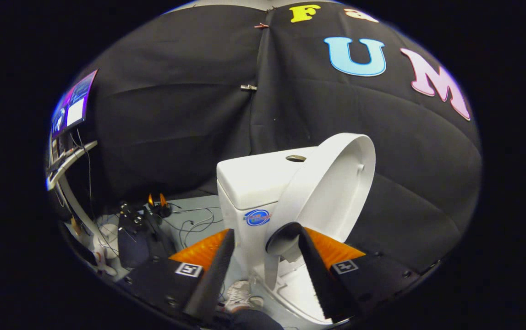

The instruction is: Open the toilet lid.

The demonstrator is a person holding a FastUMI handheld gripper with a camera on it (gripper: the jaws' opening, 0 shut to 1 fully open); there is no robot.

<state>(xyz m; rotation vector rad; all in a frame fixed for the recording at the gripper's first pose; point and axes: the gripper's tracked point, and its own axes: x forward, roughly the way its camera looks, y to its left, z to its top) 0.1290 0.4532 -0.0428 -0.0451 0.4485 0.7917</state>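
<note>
lid [331, 192] raised, gripper [266, 238] open; tank sticker [257, 217] unreadable

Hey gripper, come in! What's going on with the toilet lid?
Gripper fingers open, nothing pinched. White plastic toilet lid raised, tilted up by white ceramic tank, just ahead of fingers. Nothing in the way.

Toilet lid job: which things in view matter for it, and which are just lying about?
Job: toilet lid, raised, leaning toward the tank; gripper, fingers open, lid's edge between them.

Lying about: monitor, cables on the floor, a person's shoe.
</note>
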